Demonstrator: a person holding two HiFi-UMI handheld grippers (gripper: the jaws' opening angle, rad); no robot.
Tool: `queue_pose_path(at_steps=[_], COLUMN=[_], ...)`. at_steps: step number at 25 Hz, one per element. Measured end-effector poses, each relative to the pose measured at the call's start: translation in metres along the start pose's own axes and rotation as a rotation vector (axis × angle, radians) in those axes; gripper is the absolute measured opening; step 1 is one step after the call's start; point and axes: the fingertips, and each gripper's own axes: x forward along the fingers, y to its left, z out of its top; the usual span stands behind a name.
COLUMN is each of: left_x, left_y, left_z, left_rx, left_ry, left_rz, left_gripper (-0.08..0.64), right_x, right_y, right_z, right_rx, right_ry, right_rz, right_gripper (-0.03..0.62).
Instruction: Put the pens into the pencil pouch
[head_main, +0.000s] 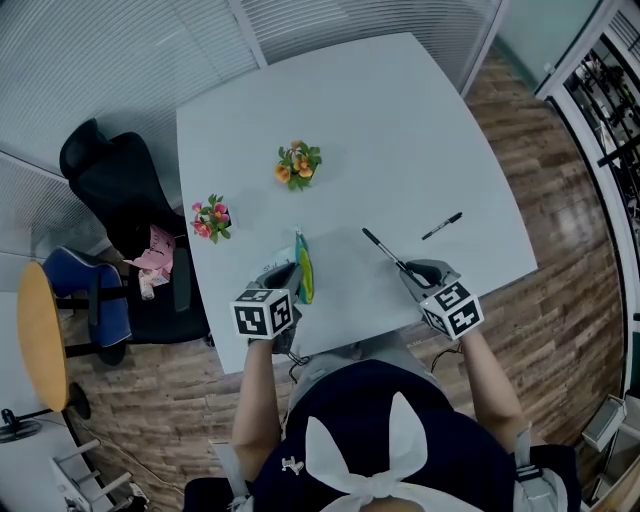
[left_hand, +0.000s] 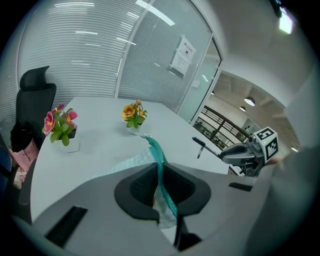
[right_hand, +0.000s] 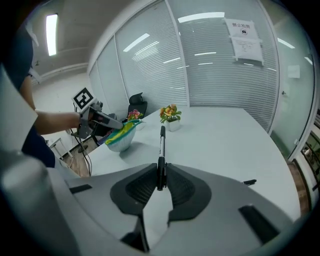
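Left gripper (left_hand: 161, 187) clamped on teal mesh zip pouch (left_hand: 156, 152) at near edge of white table (head_main: 400, 120); right gripper (right_hand: 160, 181) nipped on slim black pen (right_hand: 161, 147). Pen to be lined with pouch mouth before release.

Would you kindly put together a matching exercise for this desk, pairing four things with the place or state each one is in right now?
Things:
1. pale mesh pencil pouch with a teal zip
2. nearer black pen
3. farther black pen
4. small pot of orange flowers

Places or states:
A. lying loose on the white table
B. clamped in the right gripper
C. standing upright on the table, untouched
D. clamped in the left gripper

Pairs: 1-D, 2-B, 3-A, 4-C.
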Motion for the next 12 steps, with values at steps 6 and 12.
queue_pose_path(at_steps=[6,12], left_x=[-0.001,-0.002], left_y=[0.0,0.0], left_z=[0.0,0.001], left_rx=[0.0,0.001], left_ry=[-0.002,-0.007], left_rz=[-0.002,-0.006], left_gripper=[0.046,0.044], right_x=[-0.01,-0.018], right_y=[0.005,0.009], right_z=[0.02,0.031], right_rx=[0.012,0.01], right_ry=[-0.07,-0.1], right_rz=[-0.007,-0.014], right_gripper=[0.067,0.067])
